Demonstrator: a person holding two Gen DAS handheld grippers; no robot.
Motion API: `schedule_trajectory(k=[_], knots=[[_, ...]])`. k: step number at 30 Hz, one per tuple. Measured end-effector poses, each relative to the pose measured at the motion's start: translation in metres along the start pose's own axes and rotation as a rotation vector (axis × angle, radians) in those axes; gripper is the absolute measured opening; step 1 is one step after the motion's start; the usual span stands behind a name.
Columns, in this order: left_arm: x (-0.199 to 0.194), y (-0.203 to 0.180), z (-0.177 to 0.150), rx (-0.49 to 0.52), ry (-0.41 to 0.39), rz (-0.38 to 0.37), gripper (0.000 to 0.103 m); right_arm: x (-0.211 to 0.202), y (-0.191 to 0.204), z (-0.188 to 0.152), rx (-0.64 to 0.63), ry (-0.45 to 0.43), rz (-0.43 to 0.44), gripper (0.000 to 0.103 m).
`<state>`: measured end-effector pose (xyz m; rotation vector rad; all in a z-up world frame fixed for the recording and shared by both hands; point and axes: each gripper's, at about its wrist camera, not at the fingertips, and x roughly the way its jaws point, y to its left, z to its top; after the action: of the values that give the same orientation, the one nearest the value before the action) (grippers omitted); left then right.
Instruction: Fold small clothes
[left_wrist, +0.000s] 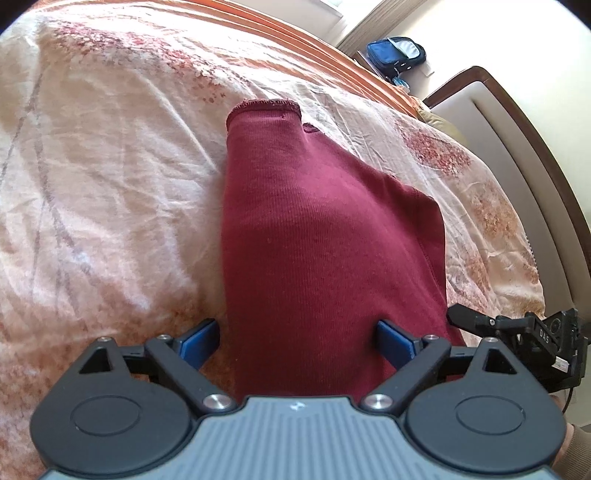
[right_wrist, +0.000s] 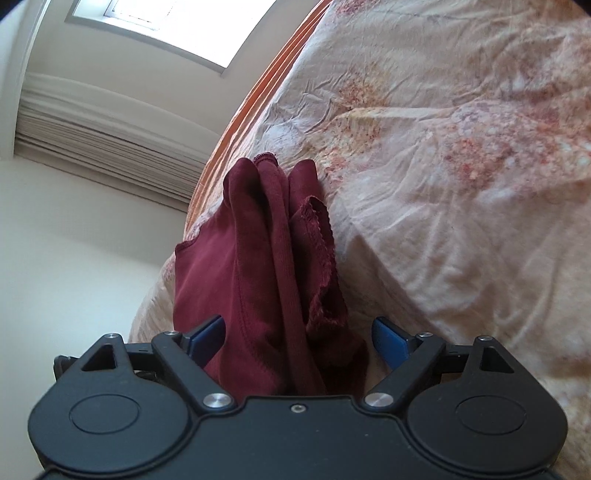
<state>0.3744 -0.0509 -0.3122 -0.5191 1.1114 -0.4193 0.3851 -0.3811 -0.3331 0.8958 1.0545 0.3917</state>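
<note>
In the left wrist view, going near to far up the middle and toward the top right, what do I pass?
Blue fingers → maroon garment → floral bedspread → orange striped edge → blue bag.

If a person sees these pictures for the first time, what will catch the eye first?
The dark red garment stands out first, lying on the pale flowered bedspread and running between the open blue-padded fingers of the left gripper. In the right wrist view its bunched folds lie between the open right gripper fingers, below a bright window.
</note>
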Motion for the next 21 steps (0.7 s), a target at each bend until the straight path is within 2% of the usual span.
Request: schedule_trajectory(k=[8,11,13,14,15,17,21], knots=[[0.021,0.005,0.010,-0.082,0.006,-0.046,0.102,0.028,0.007,0.010,-0.039,0.027,0.025,0.101],[0.029,0.009,0.013,-0.129,0.006,-0.066,0.102,0.034,0.010,0.012,-0.055,0.034,0.036,0.102],[0.029,0.011,0.014,-0.155,-0.004,-0.093,0.099,0.033,0.009,0.012,-0.042,0.037,0.069,0.094],[0.027,0.011,0.014,-0.155,-0.010,-0.116,0.097,0.031,0.009,0.013,-0.032,0.040,0.092,0.085],[0.026,0.010,0.014,-0.151,-0.010,-0.127,0.096,0.029,0.008,0.013,-0.025,0.043,0.106,0.080],[0.024,0.009,0.013,-0.136,-0.012,-0.137,0.094,0.027,0.008,0.013,-0.036,0.047,0.110,0.077],[0.024,0.018,0.013,-0.146,-0.010,-0.135,0.079,0.029,0.000,0.015,-0.010,0.046,0.106,0.064]])
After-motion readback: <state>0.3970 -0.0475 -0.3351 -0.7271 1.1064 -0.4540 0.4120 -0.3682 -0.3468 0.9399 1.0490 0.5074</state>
